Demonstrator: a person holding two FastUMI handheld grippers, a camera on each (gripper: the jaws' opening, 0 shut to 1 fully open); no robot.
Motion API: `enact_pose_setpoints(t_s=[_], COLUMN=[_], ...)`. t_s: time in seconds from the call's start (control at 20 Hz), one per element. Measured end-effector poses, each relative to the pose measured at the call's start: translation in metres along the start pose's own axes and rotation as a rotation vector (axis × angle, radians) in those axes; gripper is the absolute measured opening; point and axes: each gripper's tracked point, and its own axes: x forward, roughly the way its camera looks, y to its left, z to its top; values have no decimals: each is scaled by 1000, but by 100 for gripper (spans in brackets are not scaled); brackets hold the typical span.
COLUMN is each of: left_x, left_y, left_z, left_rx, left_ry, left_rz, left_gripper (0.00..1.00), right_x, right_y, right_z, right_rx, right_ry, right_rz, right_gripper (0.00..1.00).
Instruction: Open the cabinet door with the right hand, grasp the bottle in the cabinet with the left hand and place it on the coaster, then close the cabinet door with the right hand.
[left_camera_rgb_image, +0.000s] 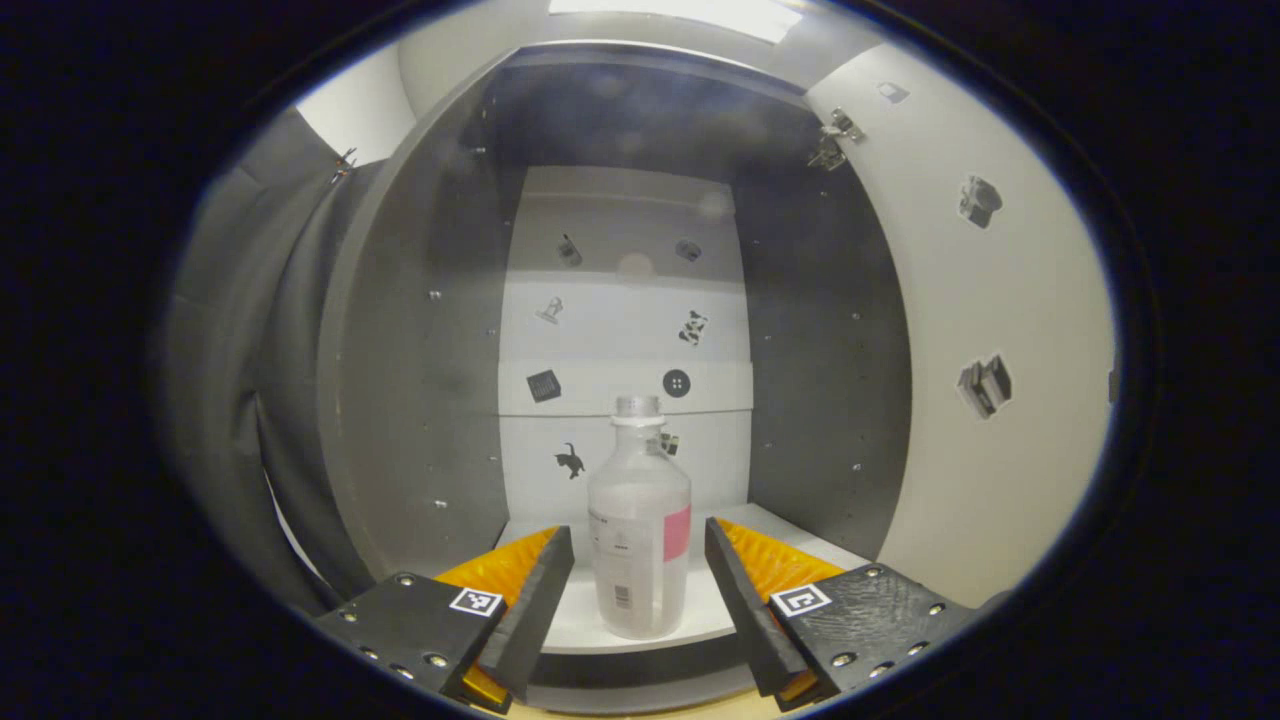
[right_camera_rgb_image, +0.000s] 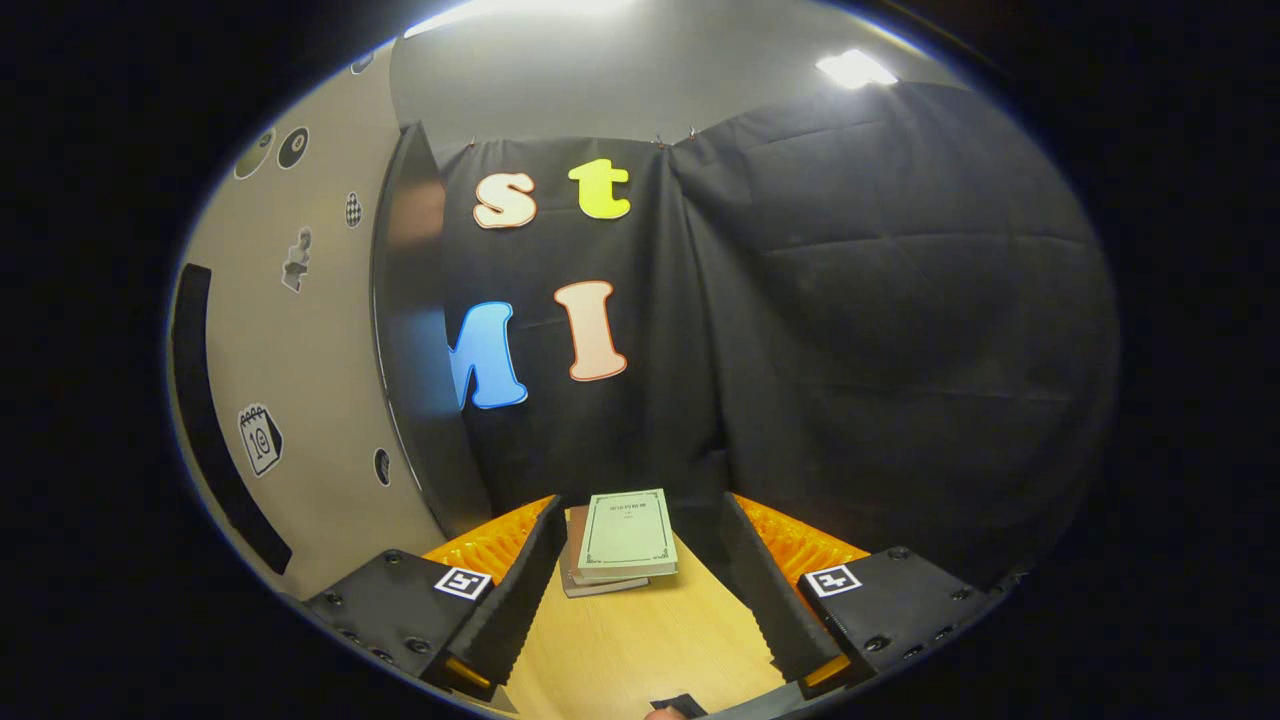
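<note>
Left gripper view, from left to right: gray cabinet wall (left_camera_rgb_image: 420, 330), then the bottle (left_camera_rgb_image: 640, 520) standing upright on the white shelf (left_camera_rgb_image: 580, 615) inside the open cabinet, then the white cabinet door (left_camera_rgb_image: 1000, 330) swung wide on the right, with little stickers on it. More stickers on the white back wall behind the bottle. Left gripper (left_camera_rgb_image: 638, 585) wide open, one finger on each side of the bottle, not touching it, holding nothing.

Right gripper view, from left to right: the door (right_camera_rgb_image: 300, 400) again, seen from its outer side with stickers and a dark handle strip (right_camera_rgb_image: 205, 400), then black cloth, then a stack of books (right_camera_rgb_image: 622, 540) lying on the wooden table (right_camera_rgb_image: 640, 650). Right gripper (right_camera_rgb_image: 640, 590) wide open too, holding nothing, books seen between its fingers farther off. No bottle here, and no books over in the left gripper view.
</note>
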Motion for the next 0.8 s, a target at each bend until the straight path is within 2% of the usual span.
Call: enact_pose_setpoints(t_s=[0.35,0.6,0.7,0.8], left_x=[25,37,31,25], left_y=[4,7,9,14], left_z=[-15,-28,-26,-22], left_rx=[-10,-21,-14,-18], left_ry=[25,53,57,46], left_rz=[-19,-24,-19,-6], left_gripper=[80,81,73,72], right_x=[4,3,2,0], right_y=[13,17,17,17], right_z=[-7,-4,-2,-1], right_rx=[-18,-32,-29,-28], right_ry=[16,13,13,12], right_rz=[-36,-28,-21,-12], right_gripper=[98,98,98,98])
